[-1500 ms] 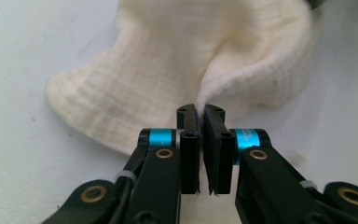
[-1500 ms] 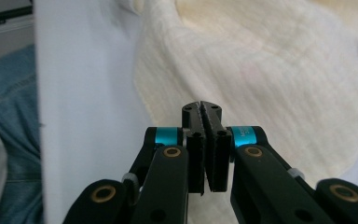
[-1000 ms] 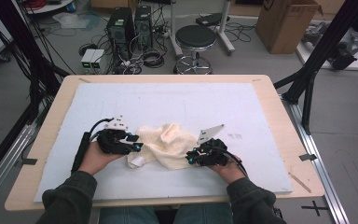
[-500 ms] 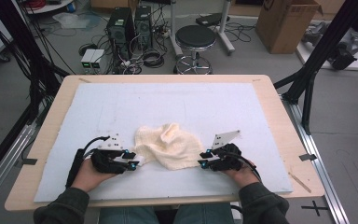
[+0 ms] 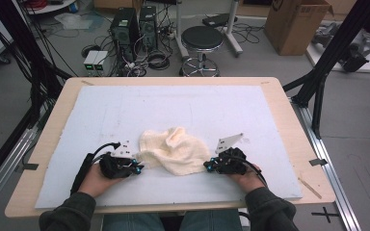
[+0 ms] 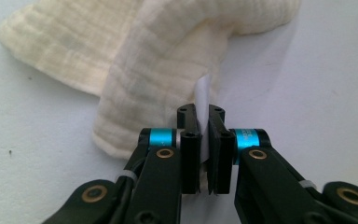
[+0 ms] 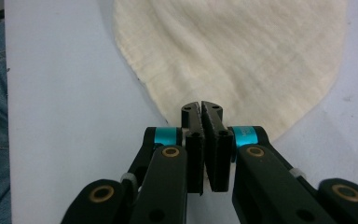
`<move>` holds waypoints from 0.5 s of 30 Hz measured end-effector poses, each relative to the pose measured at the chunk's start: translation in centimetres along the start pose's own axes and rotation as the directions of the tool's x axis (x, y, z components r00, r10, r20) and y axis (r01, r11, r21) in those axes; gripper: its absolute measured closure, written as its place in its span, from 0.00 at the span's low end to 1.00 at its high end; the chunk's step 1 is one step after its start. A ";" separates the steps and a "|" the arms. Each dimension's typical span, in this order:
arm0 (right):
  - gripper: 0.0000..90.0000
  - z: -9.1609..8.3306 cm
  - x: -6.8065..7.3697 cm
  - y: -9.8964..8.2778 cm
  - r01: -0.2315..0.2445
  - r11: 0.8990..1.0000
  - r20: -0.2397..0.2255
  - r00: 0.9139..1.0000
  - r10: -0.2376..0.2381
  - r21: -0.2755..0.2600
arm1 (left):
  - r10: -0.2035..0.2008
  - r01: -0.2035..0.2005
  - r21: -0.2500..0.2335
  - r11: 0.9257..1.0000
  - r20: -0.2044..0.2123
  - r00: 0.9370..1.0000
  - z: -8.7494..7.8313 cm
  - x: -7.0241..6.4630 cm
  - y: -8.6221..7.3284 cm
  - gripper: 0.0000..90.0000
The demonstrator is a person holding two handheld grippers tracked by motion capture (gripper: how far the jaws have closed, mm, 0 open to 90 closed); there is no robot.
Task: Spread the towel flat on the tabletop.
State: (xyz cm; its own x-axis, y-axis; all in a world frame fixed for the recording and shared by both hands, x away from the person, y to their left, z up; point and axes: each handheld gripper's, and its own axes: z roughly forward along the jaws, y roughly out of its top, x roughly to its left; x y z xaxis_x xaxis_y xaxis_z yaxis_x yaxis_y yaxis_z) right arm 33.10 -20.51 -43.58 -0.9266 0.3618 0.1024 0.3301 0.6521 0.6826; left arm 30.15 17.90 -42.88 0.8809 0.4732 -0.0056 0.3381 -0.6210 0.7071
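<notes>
While the crinkled cream cloth (image 5: 173,151) lies bunched, left tongs (image 6: 204,122) pinch its white tag (image 6: 203,95); right tongs (image 7: 202,112) pinch its hem.

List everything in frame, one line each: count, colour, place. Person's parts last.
cloth: 1, cream, crumpled, near-middle of the mat, between the two grippers
label: 1, white, on the cloth edge, pinched by the left gripper
mat: 1, pale blue-white, covering the table
table: 1, light wood, middle of the high view
stool: 1, black seat, floor beyond the table
computer towers: 2, black, floor, far left
cardboard box: 1, brown, floor, far right
left gripper: 1, black, shut on the cloth's left edge
right gripper: 1, black, shut at the cloth's right edge
hands: 2, one on each gripper
</notes>
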 end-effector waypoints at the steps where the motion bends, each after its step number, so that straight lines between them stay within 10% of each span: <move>1: 0.98 -0.1 0.1 0.0 -0.006 1.000 -0.006 1.000 0.006 0.001 | -0.004 0.004 -0.014 1.000 -0.001 1.000 -0.3 -0.1 0.0 0.95; 15: 0.98 -2.7 4.7 0.3 0.059 0.996 -0.052 0.997 -0.063 -0.060 | 0.047 -0.046 -0.092 0.995 0.013 0.999 -5.0 -4.1 -2.0 0.95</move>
State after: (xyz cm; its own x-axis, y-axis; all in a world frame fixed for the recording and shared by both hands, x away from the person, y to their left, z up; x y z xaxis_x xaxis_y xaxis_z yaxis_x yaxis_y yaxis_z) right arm 28.35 -20.40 -40.95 -0.9536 0.2852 0.0971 0.2630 0.6311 0.7298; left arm 24.23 20.37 -40.74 0.9002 0.4352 0.0189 0.2654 -0.5824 0.7684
